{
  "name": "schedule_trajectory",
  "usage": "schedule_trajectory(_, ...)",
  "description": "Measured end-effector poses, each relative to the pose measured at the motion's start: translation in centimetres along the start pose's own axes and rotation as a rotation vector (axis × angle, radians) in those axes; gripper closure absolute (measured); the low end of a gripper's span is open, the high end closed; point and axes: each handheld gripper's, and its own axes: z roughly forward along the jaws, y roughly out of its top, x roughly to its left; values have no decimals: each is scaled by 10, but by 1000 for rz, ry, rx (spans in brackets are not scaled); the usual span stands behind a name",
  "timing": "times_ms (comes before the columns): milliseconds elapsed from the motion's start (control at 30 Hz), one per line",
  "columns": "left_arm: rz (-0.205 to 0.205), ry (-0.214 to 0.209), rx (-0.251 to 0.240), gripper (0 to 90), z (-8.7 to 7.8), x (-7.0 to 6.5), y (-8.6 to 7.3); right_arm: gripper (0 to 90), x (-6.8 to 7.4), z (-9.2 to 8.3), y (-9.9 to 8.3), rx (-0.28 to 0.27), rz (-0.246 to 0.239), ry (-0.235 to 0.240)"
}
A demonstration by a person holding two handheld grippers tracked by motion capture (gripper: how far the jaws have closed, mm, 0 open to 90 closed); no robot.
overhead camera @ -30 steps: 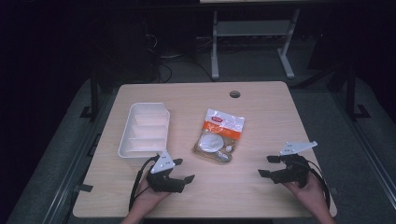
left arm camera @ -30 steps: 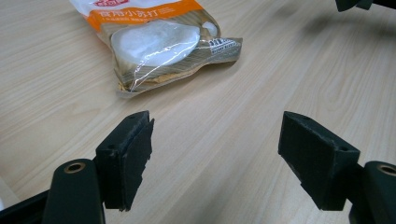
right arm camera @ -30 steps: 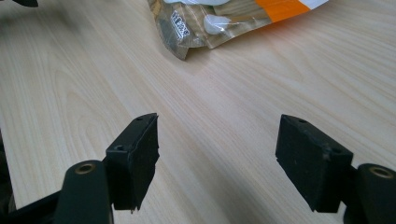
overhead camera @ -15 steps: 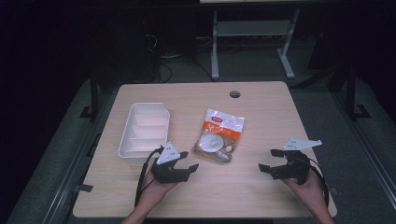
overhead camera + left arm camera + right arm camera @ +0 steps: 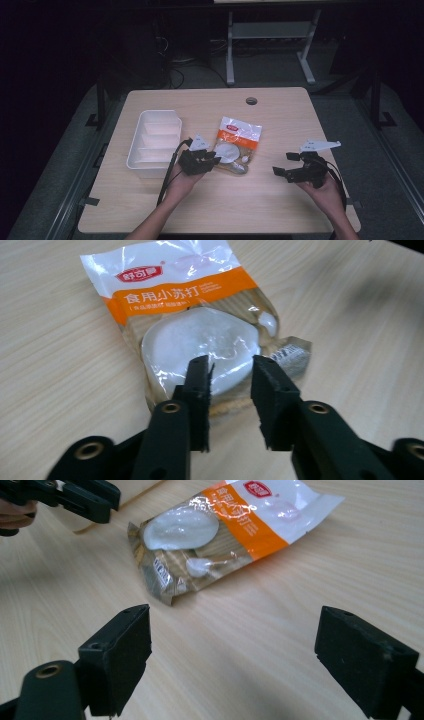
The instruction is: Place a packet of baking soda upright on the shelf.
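Two grippers converge on a sealed snack packet (image 5: 234,146) lying flat near the middle of a wooden table (image 5: 280,110), just right of a white divided tray (image 5: 154,137). Within the last second the left gripper (image 5: 212,159) has moved forward and rightward from the near edge to the packet's near end, which suggests a pickup is about to begin. Its jaws stand narrowly apart, poised just above the bulging white contents (image 5: 200,347), gripping nothing; whether they touch the wrapper cannot be told. The right gripper (image 5: 285,164) waits well apart on the right, jaws spread wide and empty, aimed toward the packet.
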Motion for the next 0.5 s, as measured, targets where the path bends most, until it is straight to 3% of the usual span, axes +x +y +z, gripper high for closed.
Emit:
schedule_trajectory(133, 5, 1, 47, 795, 11, 7, 10, 188, -2, 7, 15, 20, -5, -9)
schedule_trajectory(167, 2, 0, 75, 835, 17, 10, 14, 203, -3, 13, 24, 28, -1, -35)
schedule_trajectory(233, -4, -1, 84, 850, 19, 11, 15, 215, -5, 18, 31, 32, 7, -36)
schedule_trajectory(400, 6, -2, 155, 867, 36, 17, 15, 231, -16, 37, 56, 80, 61, -38)
schedule_trajectory(500, 3, -2, 148, 868, 38, 18, 14, 230, -24, 47, 68, 100, 84, -36)
